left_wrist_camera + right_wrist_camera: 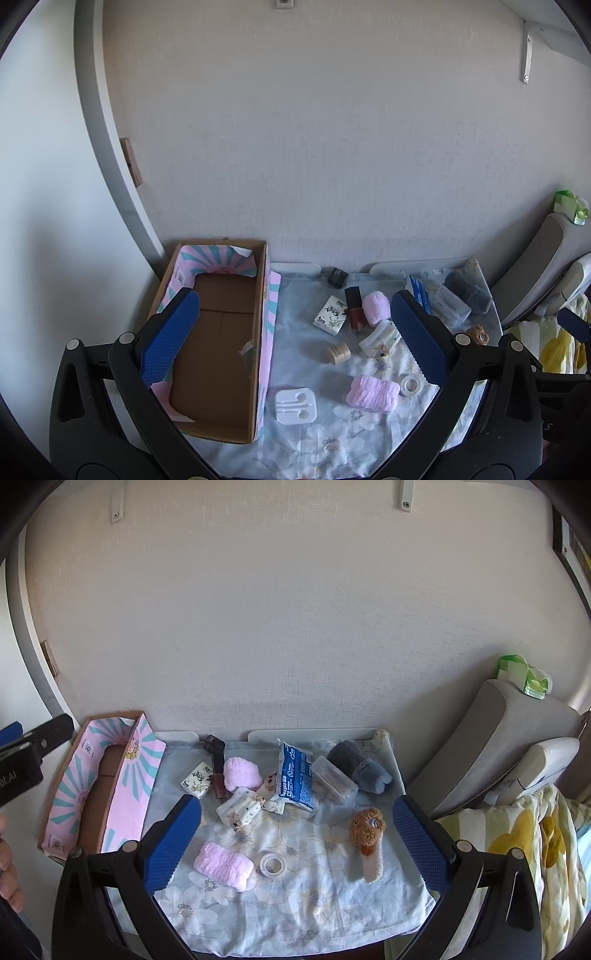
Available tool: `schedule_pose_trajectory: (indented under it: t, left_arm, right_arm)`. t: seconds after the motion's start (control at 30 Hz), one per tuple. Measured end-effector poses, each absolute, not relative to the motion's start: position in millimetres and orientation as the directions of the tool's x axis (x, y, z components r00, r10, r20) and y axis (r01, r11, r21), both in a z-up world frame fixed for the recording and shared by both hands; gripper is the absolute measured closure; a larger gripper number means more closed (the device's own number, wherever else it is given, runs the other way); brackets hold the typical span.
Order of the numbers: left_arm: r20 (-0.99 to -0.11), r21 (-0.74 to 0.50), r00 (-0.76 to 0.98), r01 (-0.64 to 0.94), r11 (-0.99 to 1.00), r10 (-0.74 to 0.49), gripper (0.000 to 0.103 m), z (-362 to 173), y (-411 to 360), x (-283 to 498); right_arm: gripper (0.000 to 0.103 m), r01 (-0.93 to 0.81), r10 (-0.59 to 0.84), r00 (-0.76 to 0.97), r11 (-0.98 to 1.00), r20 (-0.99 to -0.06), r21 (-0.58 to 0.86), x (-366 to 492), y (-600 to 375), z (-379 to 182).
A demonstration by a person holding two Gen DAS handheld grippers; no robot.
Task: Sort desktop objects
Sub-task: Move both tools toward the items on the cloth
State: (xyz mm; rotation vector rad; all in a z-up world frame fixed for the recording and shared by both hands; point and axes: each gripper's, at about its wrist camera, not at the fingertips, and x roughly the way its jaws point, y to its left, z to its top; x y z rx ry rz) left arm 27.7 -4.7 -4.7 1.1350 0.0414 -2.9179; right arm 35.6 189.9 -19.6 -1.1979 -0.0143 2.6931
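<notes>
Right now both claws hang spread wide above the table with nothing between their pads: the left gripper [295, 332] looks down over the cardboard box [221, 332] and the left part of the clutter, the right gripper [295, 834] over the middle and right of the flowered cloth [295, 904]. The box stands empty at the left edge, against the wall, so the sorting seems not yet begun. Loose on the cloth lie a white earphone case [295, 405] just beside the box, a pink fluffy roll [224, 866], a ring of clear tape [273, 864], a brown plush toy [367, 829], a blue packet [293, 775], a clear plastic case [334, 780] and a grey sock bundle [356, 766] at the back. A sensible start, I judge, is the earphone case, nearest the box: bring the left claw down over it squarely, pads on its two flat sides, and close gently, since hard smooth plastic may slip. Soft things like the roll tolerate a firmer squeeze; the thin cloth could bunch if the tips drag.
</notes>
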Motion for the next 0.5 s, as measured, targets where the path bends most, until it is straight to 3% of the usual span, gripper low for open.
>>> schedule_pose_trajectory:
  t: [0.2, 0.37, 0.5]
  left_arm:
    - [-0.678, -0.022, -0.735, -0.016, -1.0, 0.027, 0.0, -8.6, -6.1, 29.3]
    - [-0.657, 0.062, -0.752, 0.016, -0.998, -0.053, 0.0, -7.4, -4.5, 31.4]
    - [-0.668, 0.018, -0.744, -0.019, -1.0, 0.002, 0.0, -7.7, -3.1, 29.6]
  right_arm:
    - [0.0, -0.181, 0.156, -0.636, -0.982, -0.756, -0.05, 33.6, 196.1, -22.0]
    - [0.0, -0.146, 0.107, -0.657, -0.989, -0.746, -0.014, 35.7, 196.7, -17.7]
    - [0.0, -0.137, 0.105, -0.664, -0.99, -0.741, -0.017, 33.8, 195.9, -16.3]
